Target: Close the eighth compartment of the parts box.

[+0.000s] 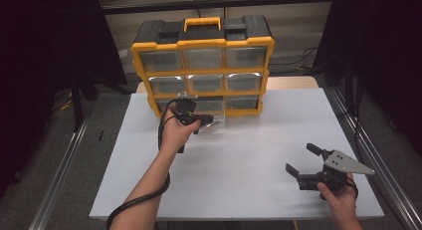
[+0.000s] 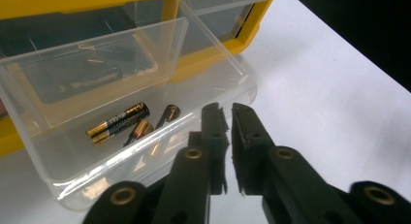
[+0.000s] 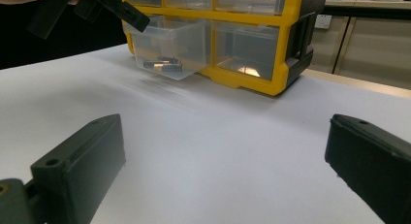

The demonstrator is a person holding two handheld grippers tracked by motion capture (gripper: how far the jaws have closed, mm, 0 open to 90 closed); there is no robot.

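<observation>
A yellow and black organizer point(image 1: 202, 43) with clear drawers stands at the back of the white table. Its bottom middle drawer point(image 2: 145, 141) is pulled out onto the table and holds a few batteries point(image 2: 118, 122). My left gripper point(image 2: 227, 110) hovers just over the drawer's front rim, its jaws almost together with nothing between them; it is also in the high view point(image 1: 211, 121). My right gripper point(image 1: 300, 158) rests low near the table's front right, jaws wide apart and empty. In the right gripper view, the pulled-out drawer point(image 3: 169, 40) and batteries point(image 3: 162, 65) lie far ahead.
The white table top point(image 1: 249, 190) spreads between the two grippers. Metal rails run along both sides of the table. The organizer's other drawers point(image 1: 244, 57) are pushed in. A black cable trails from the left hand down along the forearm.
</observation>
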